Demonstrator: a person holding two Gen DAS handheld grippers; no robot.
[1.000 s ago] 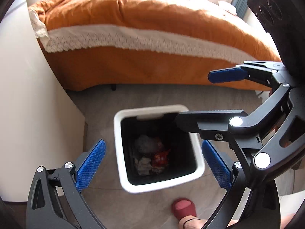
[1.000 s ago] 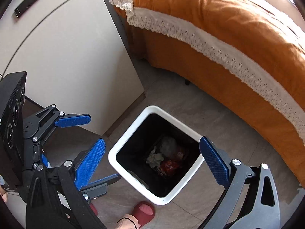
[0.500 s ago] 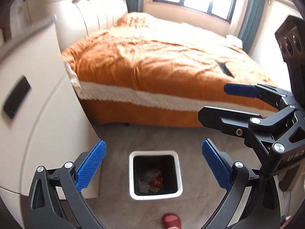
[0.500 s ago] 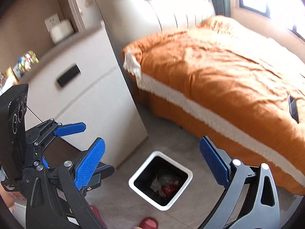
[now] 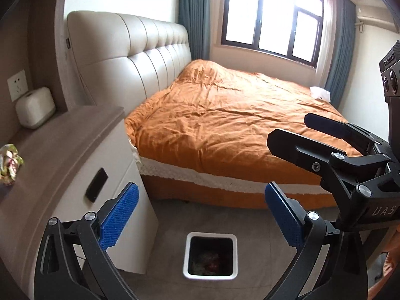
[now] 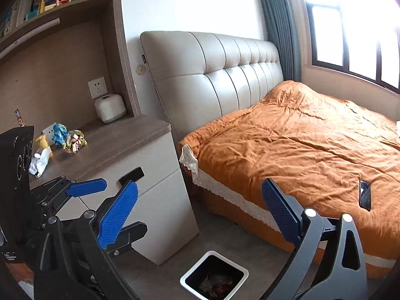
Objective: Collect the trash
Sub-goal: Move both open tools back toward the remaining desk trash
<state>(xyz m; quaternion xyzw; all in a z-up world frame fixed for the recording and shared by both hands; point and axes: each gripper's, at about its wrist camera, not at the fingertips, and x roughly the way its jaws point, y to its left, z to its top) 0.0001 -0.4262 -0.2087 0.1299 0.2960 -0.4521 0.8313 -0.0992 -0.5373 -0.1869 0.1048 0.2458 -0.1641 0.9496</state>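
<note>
Nearest the cameras, both tools are spread wide and grip nothing: the left tool [image 5: 200, 215] and the right tool [image 6: 200, 212] hang high over the floor, side by side, blue pads well apart. Directly below them on the grey floor stands the white-rimmed trash bin [image 6: 214, 275], with crumpled scraps already lying in its dark bottom. Up and to the left of both tools is the bench [image 6: 120, 140], a low drawer unit beside the bed, and near its far left edge sits the remaining trash: a crumpled foil wrapper [image 6: 74, 138], a blue crumpled wrapper [image 6: 59, 130] touching it, a yellow piece [image 6: 42, 141] and a white crumpled paper [image 6: 40, 163] closer to the front edge. This pile lies to the left of both tools, so the left tool looks the nearer; its own view catches only the foil wrapper at the frame's left edge. None of the pieces shows a clear long axis, so grasp angle probably matters little. Farther back, a white tissue box [image 6: 110, 107] stands in the bench's rear corner, and a dark phone [image 6: 365, 195] lies on the orange bed [image 6: 300, 137].
</note>
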